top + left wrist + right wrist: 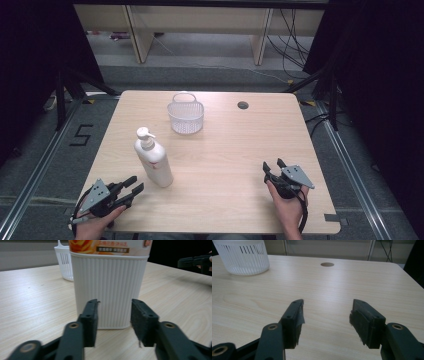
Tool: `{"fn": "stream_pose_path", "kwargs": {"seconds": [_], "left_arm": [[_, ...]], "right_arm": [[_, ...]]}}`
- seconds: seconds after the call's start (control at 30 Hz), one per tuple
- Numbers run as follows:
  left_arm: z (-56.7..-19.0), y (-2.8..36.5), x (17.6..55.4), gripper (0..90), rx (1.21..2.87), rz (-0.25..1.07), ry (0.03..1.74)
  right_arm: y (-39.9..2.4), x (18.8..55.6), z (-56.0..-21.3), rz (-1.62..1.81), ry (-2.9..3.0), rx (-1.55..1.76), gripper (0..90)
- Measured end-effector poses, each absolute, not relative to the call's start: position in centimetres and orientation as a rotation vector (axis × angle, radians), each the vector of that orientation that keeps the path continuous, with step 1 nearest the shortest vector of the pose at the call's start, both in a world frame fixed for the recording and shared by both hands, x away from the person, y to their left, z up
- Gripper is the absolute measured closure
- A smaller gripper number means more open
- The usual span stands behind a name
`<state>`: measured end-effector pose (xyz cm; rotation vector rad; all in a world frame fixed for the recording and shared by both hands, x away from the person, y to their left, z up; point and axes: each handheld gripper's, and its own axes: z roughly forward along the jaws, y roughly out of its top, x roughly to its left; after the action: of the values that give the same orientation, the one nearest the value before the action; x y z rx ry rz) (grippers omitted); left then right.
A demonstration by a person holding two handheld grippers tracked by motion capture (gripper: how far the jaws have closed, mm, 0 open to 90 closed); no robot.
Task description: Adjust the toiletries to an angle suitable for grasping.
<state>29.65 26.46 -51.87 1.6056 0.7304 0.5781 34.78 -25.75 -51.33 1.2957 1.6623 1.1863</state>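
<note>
The bottle [153, 159], a white pump bottle, stood upright on the surface [225, 165], left of middle and near the person's edge. The left tool [134, 189] lay low at the near left corner, pointed at the bottle's base, its jaws apart and just short of the ribbed wall with nothing between them. The right tool [273, 165] rested at the near right, well apart from the bottle, jaws wide over bare wood. A white basket [185, 116] stood farther back, beyond the bottle.

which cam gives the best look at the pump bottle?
High view: the whole pump bottle shows, upright, pump head included. Left gripper view shows its ribbed lower body and label edge, top cropped. Right gripper view looks past it toward the basket.
</note>
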Motion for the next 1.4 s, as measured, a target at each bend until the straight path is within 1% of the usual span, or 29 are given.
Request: {"fn": "stream_pose_path", "kwargs": {"seconds": [0.03,0.07,0.13,0.17,0.23,0.27,0.3,0.37,0.4,0.5,0.53,0.6,0.63,0.7,1.1,1.2,1.23,1.3,1.4], "left_arm": [[-51.7,26.4,29.5,69.0,1.601,0.580,0.731],[-51.4,26.2,29.2,72.8,1.601,0.573,0.757],[-51.3,26.0,29.1,79.0,1.591,0.567,0.751],[-50.9,25.4,28.8,81.7,1.591,0.564,0.774],[-50.7,24.7,29.2,85.1,1.588,0.567,0.740],[-50.5,24.4,29.1,86.5,1.596,0.566,0.770],[-50.4,24.1,29.3,87.5,1.596,0.569,0.763],[-50.2,23.7,29.7,88.8,1.582,0.565,0.759],[-50.0,23.5,29.7,89.0,1.584,0.560,0.791],[-49.7,23.1,30.4,89.1,1.569,0.561,0.763],[-49.6,23.0,30.2,89.1,1.577,0.558,0.799],[-49.6,22.7,30.7,89.1,1.576,0.559,0.767],[-49.5,22.6,30.6,89.1,1.579,0.553,0.788],[-49.4,22.4,30.8,89.1,1.584,0.556,0.776],[-49.1,20.3,32.3,89.1,1.609,0.534,0.776],[-49.2,19.8,32.8,89.1,1.598,0.529,0.776],[-49.2,19.8,32.8,89.0,1.608,0.536,0.781],[-49.5,19.6,32.8,88.2,1.591,0.530,0.776],[-49.5,19.9,32.1,84.2,1.589,0.539,0.782]], "right_arm": [[-25.5,34.6,-51.4,1.202,1.643,1.329,45.7],[-25.7,34.8,-51.4,1.184,1.647,1.272,47.5],[-25.5,34.7,-51.4,1.192,1.654,1.293,52.9],[-25.4,34.7,-51.4,1.198,1.661,1.290,55.5],[-25.2,34.6,-51.4,1.181,1.658,1.310,60.8],[-25.3,34.7,-51.3,1.161,1.676,1.290,63.2],[-25.1,34.7,-51.4,1.177,1.667,1.318,65.4],[-25.2,34.9,-51.4,1.172,1.685,1.281,68.0],[-25.2,34.9,-51.4,1.166,1.681,1.274,68.8],[-25.1,34.7,-51.3,1.154,1.684,1.311,69.1],[-25.2,34.8,-51.4,1.168,1.674,1.305,69.0],[-25.3,34.9,-51.4,1.167,1.669,1.295,68.9],[-25.0,34.8,-51.4,1.188,1.661,1.333,68.9],[-25.2,34.9,-51.4,1.166,1.669,1.290,68.6],[-25.0,34.7,-51.4,1.173,1.663,1.334,67.3],[-25.2,34.8,-51.4,1.173,1.672,1.290,66.4],[-25.0,34.6,-51.4,1.174,1.660,1.330,66.2],[-25.2,34.8,-51.4,1.166,1.663,1.291,65.3],[-25.3,34.8,-51.3,1.167,1.669,1.287,62.9]]}}
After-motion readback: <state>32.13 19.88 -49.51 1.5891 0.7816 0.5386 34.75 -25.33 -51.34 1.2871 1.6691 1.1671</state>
